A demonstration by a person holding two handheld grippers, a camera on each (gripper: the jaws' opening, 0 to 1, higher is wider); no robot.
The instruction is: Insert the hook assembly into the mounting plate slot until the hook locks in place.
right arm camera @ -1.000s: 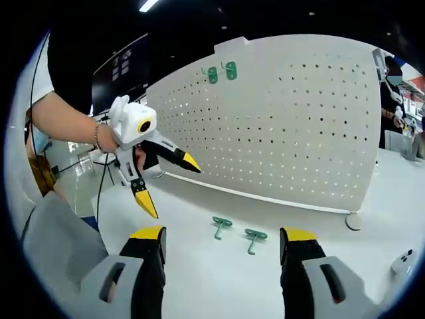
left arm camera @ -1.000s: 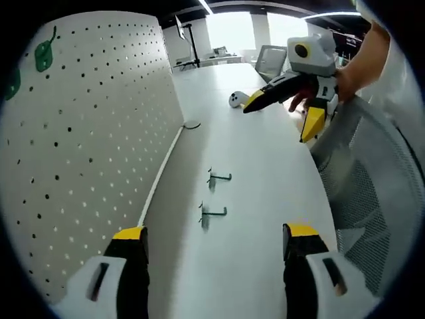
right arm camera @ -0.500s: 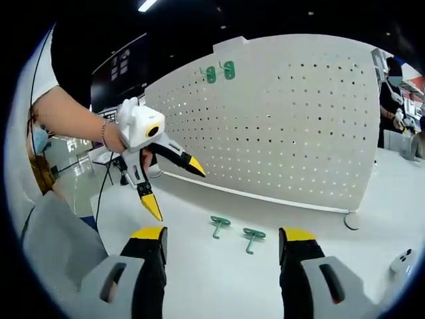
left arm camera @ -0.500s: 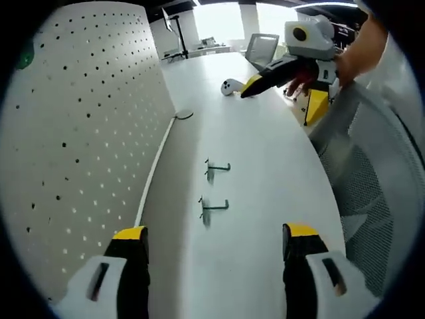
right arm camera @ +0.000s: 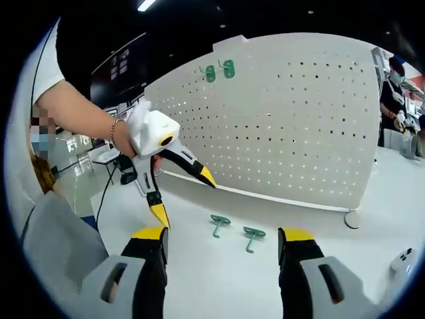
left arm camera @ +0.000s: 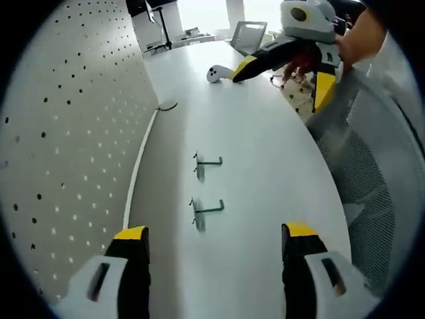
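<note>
You're at the approach step: nothing is picked up yet. Two green hooks lie flat on the table (left arm camera: 265,173) just in front of the pegboard (right arm camera: 292,119), near hook (left arm camera: 204,211) and far hook (left arm camera: 206,162) side by side, apart from each other. In the right gripper view they are the left hook (right arm camera: 220,223) and the right hook (right arm camera: 252,236), between your jaws' line of sight.

Left gripper (left arm camera: 211,247) has its jaws wide apart and empty, with the near hook just ahead of them. Right gripper (right arm camera: 220,246) is likewise spread and empty, back from the hooks.

Two more green hooks (right arm camera: 220,70) already hang near the pegboard's top edge.

Next, I'd say: drop the left gripper onto the near hook, pinch its shank, then lift and turn it so the prongs face the pegboard's holes. Lying flat, the hook may slide under the jaws.
</note>
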